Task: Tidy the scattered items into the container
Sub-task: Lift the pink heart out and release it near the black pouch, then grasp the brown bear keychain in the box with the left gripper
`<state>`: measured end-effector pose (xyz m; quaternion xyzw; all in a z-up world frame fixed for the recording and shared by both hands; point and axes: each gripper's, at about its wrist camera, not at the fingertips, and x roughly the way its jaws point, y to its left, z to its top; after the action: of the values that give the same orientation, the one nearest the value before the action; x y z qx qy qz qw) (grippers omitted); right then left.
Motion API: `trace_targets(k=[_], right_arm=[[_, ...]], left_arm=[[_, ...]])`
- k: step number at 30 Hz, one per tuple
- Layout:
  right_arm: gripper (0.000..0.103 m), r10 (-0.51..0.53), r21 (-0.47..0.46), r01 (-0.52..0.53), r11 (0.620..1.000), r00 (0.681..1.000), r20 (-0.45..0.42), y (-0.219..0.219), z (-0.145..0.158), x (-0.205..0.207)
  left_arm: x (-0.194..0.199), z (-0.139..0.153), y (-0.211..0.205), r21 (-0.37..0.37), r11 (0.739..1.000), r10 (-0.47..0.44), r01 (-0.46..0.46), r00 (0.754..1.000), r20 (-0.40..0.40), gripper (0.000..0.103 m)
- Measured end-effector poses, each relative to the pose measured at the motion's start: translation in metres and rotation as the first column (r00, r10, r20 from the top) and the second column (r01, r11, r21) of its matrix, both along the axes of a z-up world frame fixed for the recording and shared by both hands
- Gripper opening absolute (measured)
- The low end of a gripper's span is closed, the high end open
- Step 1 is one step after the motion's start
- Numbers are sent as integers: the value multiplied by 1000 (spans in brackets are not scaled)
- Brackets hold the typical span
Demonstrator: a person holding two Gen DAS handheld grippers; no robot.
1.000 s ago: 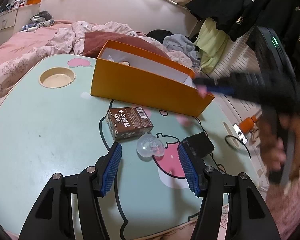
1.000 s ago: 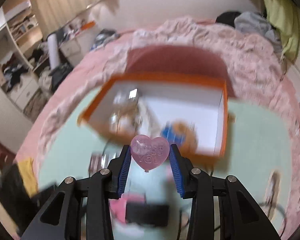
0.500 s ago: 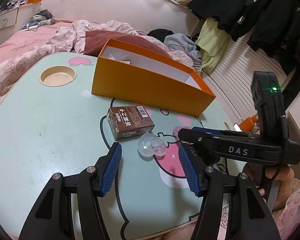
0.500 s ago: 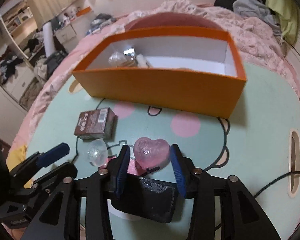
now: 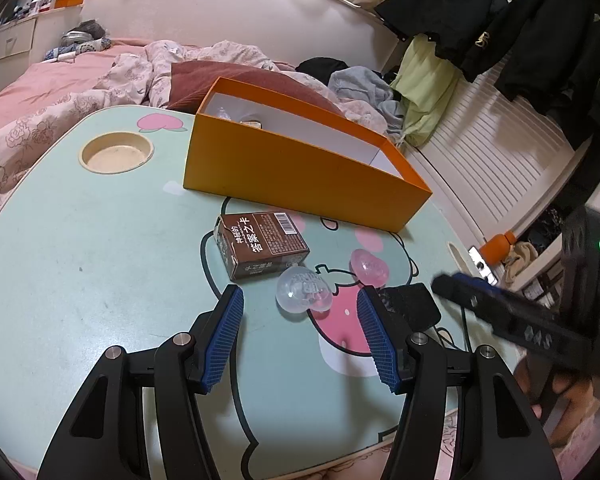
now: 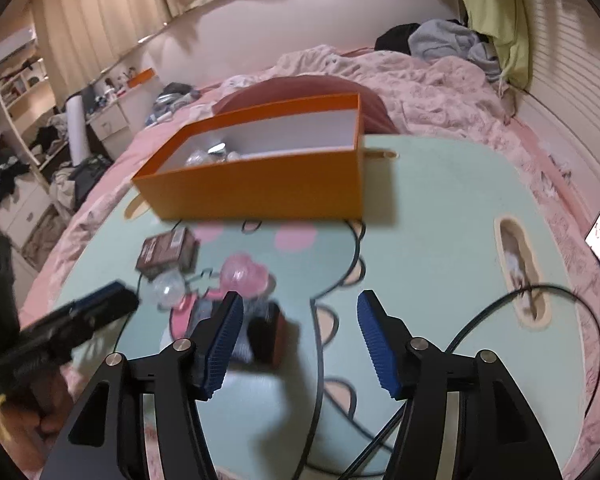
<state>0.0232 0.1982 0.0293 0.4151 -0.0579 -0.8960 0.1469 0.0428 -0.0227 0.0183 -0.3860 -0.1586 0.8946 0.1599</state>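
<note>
Between the ribbed blue pads of my left gripper (image 5: 300,336), spread wide and holding nothing, a clear, bulbous heart-shaped plastic trinket (image 5: 303,291) lies on the mint-green cartoon-printed surface (image 5: 80,248), closer to the right pad but apart from both. Just behind it lies a glossy brown drink carton (image 5: 260,245), flat on its side with white lettering and a barcode up. Right of the clear heart rests a translucent pink plastic heart (image 5: 370,267), and near that a matte black rectangular pouch (image 5: 410,303).

My left gripper sits low, pointing level across the surface toward the open orange cardboard box (image 5: 300,172) with its smooth white lining; a few clear and shiny small things lie in its far left end. A round beige cup recess (image 5: 116,155) is sunk into the surface on the left.

My right gripper (image 6: 300,340) is also wide open and empty, its black arms angled down over the surface. The pink heart (image 6: 247,274) lies free just ahead of its left pad, blurred in this view, with the black pouch (image 6: 266,334) beside that pad. A thin black cable (image 6: 540,292) loops across the surface to the right, and a rumpled pink floral bedspread (image 6: 440,80) lies behind.
</note>
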Motion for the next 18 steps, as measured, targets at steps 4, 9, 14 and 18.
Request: trace_targets(k=[4, 9, 14, 18], right_arm=[[66, -54, 4, 54, 999, 998, -13, 7, -2, 10], [67, -70, 26, 70, 997, 997, -9, 6, -8, 16], [67, -66, 28, 67, 997, 998, -22, 3, -8, 19], [67, -63, 28, 64, 998, 998, -21, 3, -9, 19]], left_arm=[[1, 1, 0, -5, 1000, 8, -8, 1000, -3, 60], [-4, 4, 3, -31, 999, 21, -21, 1000, 5, 60], [-21, 45, 11, -113, 992, 40, -51, 994, -100, 60], [-61, 96, 33, -128, 992, -28, 15, 995, -101, 60]])
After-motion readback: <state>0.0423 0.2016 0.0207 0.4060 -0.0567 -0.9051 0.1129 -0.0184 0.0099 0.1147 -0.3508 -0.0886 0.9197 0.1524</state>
